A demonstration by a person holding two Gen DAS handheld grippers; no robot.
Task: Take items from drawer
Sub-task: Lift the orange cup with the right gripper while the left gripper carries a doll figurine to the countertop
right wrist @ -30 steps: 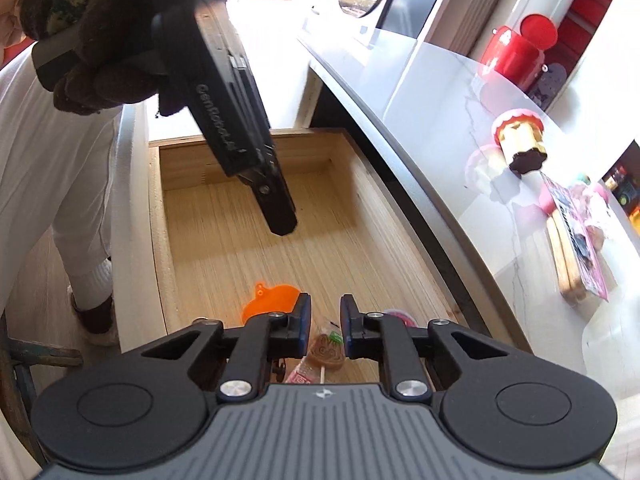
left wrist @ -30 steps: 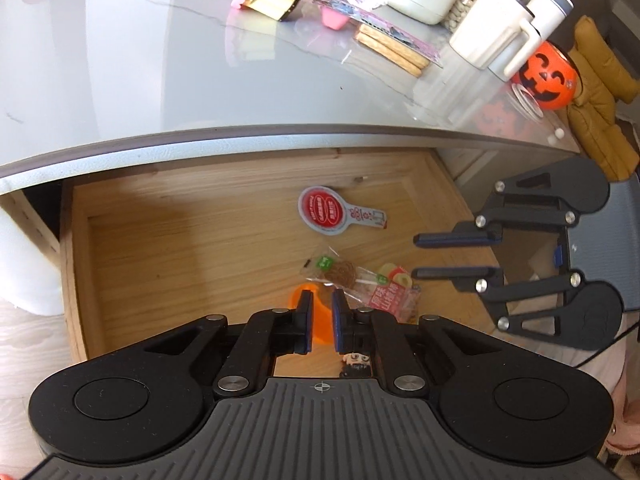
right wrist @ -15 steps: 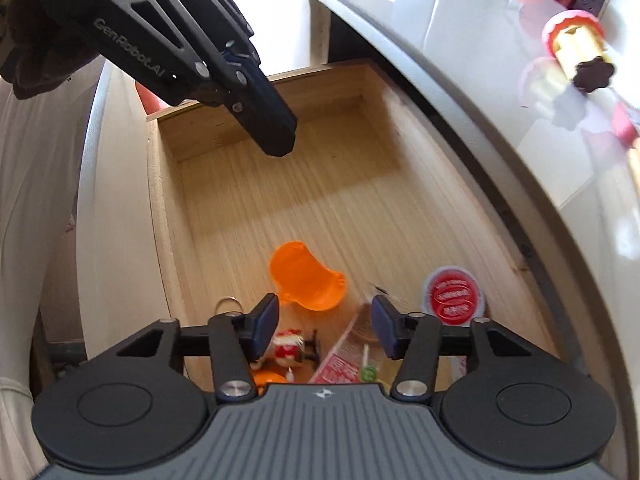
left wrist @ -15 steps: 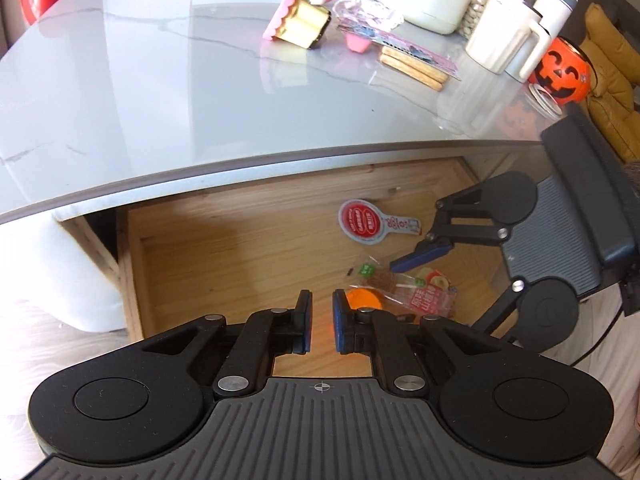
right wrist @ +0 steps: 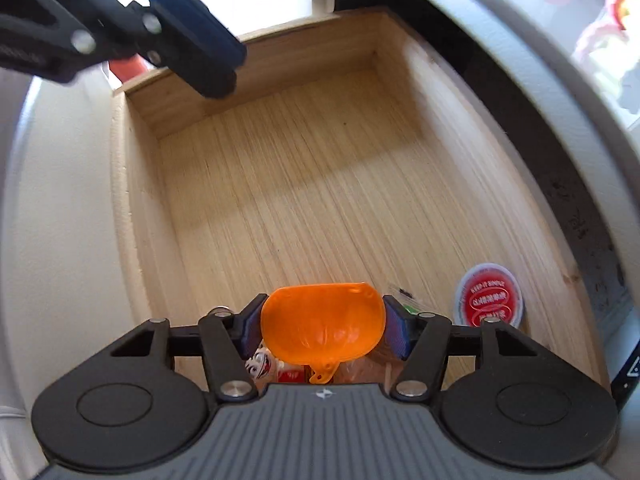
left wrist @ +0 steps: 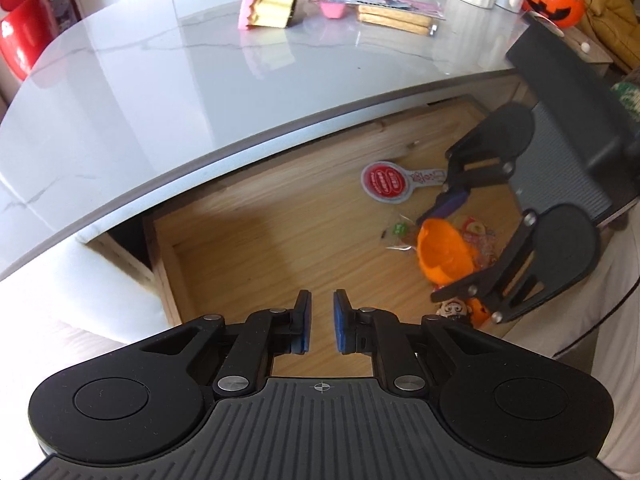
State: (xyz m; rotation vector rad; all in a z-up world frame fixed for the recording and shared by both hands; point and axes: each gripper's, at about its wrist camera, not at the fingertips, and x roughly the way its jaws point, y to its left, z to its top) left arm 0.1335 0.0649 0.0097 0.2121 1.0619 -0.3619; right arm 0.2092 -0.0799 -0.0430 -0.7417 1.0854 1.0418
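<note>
Open wooden drawer (right wrist: 320, 200) below the grey tabletop (left wrist: 160, 92), seen from both wrist cameras. The right gripper (right wrist: 322, 326) was closed on an orange funnel (right wrist: 322, 332), its blue pads pressing the rim from either side, low in the drawer; whether the funnel had cleared the floor could not be told. The left gripper (left wrist: 321, 320) hung near the drawer's front edge, jaws narrowly parted and holding nothing. Remaining in the drawer were a round red-labelled packet (right wrist: 488, 298), a clear candy wrapper (left wrist: 400, 232) and a small figurine (left wrist: 452, 309). A toy cake (left wrist: 272, 0) and other items lay on the tabletop. Judged progress: one removal under way, at least three items left to take out
</note>
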